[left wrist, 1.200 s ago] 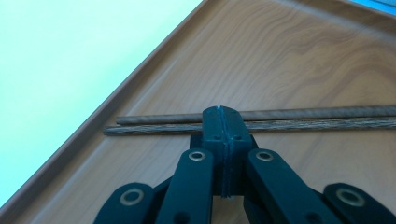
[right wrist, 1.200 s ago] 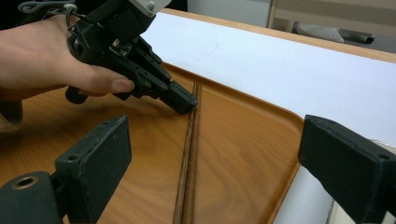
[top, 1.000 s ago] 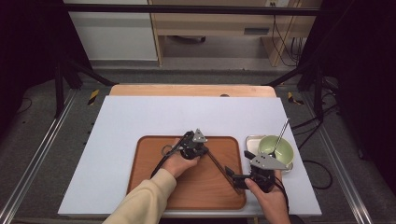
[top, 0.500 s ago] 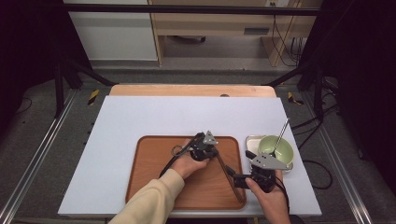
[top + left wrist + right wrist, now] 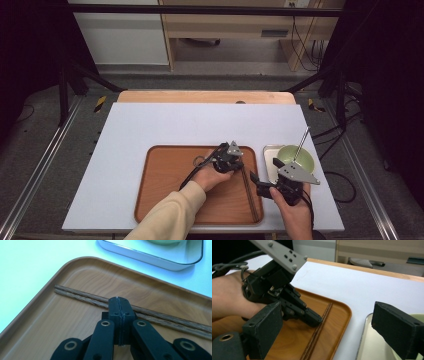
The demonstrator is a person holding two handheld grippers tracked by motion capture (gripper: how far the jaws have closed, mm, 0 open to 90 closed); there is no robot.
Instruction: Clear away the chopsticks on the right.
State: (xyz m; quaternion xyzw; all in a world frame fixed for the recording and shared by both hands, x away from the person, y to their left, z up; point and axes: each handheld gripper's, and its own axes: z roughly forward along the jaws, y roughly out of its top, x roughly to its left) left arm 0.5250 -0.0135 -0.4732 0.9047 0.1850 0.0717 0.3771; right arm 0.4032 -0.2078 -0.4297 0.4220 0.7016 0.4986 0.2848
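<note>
Left gripper [image 5: 235, 161]: fingers closed, empty, tips at chopsticks [image 5: 82, 297] on tray [image 5: 165, 200]. Right gripper [image 5: 329, 325]: fingers wide, empty.

Bright overhead light is washing the white table [image 5: 165, 125] evenly; surrounding room is lying dark, close-ups are blurring softly near the tongs.

Left hand-held gripper [image 5: 313, 319], jaws closed, touches chopsticks [image 5: 318, 332] on the wooden tray [image 5: 342, 312]

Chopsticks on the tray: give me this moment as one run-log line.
left gripper: shut, tips at chopsticks | chopsticks: flat on tray, right side | right gripper: open, empty, beside bowl
</note>
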